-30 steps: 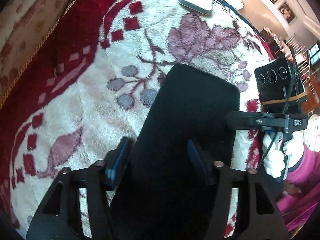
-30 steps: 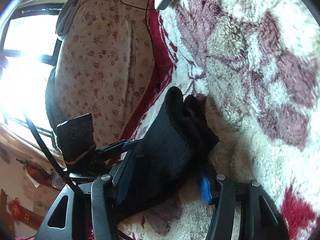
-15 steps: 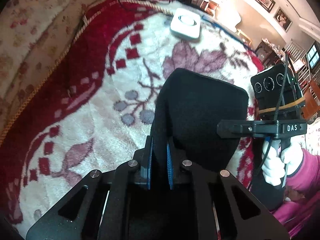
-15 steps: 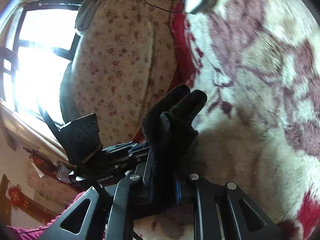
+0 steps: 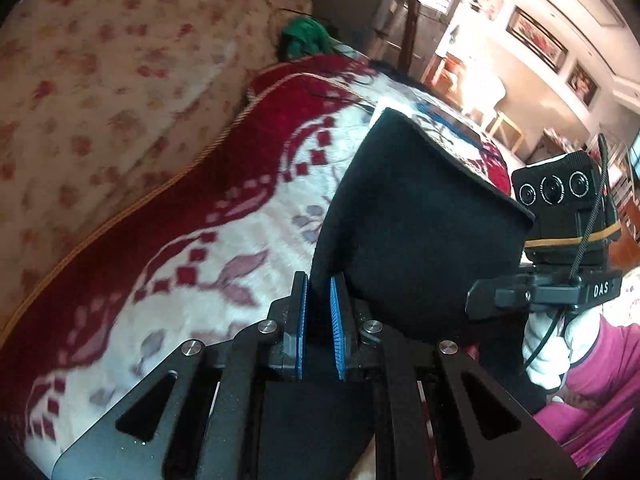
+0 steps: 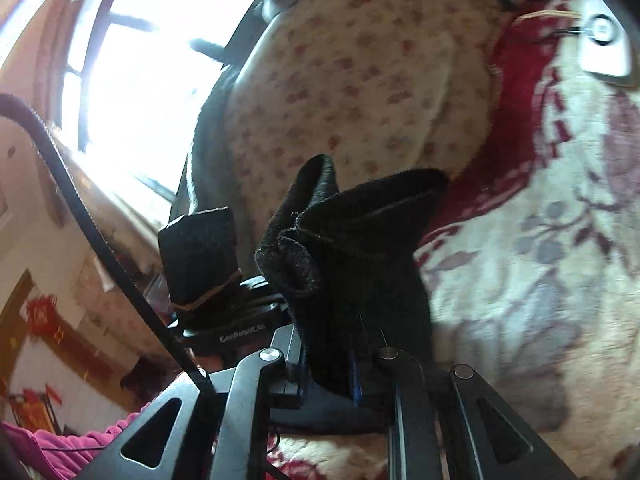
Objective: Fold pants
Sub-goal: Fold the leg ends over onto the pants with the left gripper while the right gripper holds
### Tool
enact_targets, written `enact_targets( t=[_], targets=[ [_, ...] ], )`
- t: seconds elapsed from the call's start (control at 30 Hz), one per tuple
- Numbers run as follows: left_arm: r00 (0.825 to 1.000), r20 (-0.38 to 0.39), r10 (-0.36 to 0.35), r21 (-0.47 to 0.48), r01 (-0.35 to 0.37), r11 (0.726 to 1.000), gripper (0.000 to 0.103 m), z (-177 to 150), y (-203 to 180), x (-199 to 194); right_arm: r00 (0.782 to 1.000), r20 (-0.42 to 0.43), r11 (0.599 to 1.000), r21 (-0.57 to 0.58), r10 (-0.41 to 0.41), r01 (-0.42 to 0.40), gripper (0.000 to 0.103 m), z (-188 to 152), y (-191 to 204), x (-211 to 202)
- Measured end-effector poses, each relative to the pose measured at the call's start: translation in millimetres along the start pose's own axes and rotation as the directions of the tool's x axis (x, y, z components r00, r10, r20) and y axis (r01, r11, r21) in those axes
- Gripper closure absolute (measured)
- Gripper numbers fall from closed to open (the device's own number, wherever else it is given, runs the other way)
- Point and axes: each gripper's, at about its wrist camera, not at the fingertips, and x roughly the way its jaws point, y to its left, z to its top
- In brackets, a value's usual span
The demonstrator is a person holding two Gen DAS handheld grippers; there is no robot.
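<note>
Pants [image 5: 416,220] clamped in jaws of left gripper [image 5: 319,320] and right gripper [image 6: 328,376]; lower fabric cut off.

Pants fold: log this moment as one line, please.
phase: lifting | left tool: shut on black pants | right tool: shut on black pants | pants end raised off floral blanket
</note>
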Motion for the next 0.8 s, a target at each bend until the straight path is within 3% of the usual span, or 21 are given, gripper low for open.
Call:
enact_targets(
  t=[0.3,0.57,0.67,0.8],
  targets=[
    [0.998,0.021,0.063,-0.175,-0.058,0.983,0.093,-70.5,42.1,-40.5,0.981,-0.19,0.997,-0.062,0.037,-0.049,0.088,-41.7,33.7,77.8],
    [0.984,0.029,0.178,-0.411,-0.151,0.899,0.093,-142.7,94.6,-81.4,0.922,-0.38,0.991,-0.135,-0.069,0.019,0.088,-89.5,29.1,159.7],
    [0.978,0.054,0.203,-0.452,-0.158,0.878,0.093,-154.8,100.4,-99.5,0.91,-0.399,0.985,-0.168,-0.115,0.051,0.082,-97.7,29.3,173.0],
    [0.968,0.094,0.233,-0.481,-0.161,0.862,0.093,-162.0,102.9,-119.9,0.912,-0.408,0.99,-0.14,-0.037,-0.022,0.056,-98.3,34.5,170.9]
  ],
)
